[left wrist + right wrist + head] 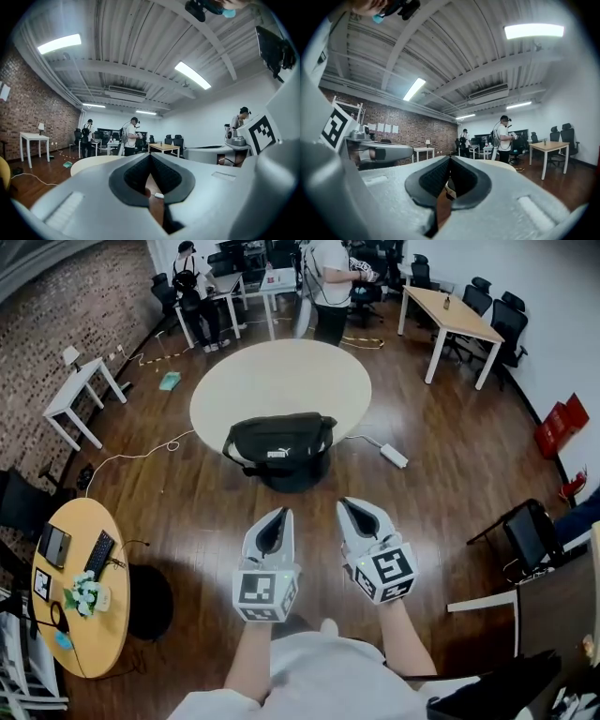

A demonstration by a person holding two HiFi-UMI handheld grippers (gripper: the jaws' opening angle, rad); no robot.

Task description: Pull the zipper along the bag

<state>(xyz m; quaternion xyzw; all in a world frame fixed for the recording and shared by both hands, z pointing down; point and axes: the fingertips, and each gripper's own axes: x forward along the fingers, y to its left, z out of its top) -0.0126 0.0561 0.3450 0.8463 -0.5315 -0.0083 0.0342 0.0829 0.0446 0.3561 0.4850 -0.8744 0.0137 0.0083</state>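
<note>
A black bag (279, 444) with a white logo lies on the near edge of a round beige table (281, 379); its zipper is too small to make out. Both grippers hover over the wooden floor, well short of the bag and pointing towards it. My left gripper (282, 513) is shut with nothing between its jaws, and my right gripper (345, 503) beside it is shut and empty too. In the left gripper view the left gripper (150, 155) has its dark pads meeting at the tips. The right gripper (450, 158) looks the same in the right gripper view. The bag is hidden in both gripper views.
A white power strip (394, 456) with a cable lies on the floor right of the table. A small round yellow table (80, 587) with a keyboard stands at the near left. Desks, chairs and people (328, 287) fill the back of the room.
</note>
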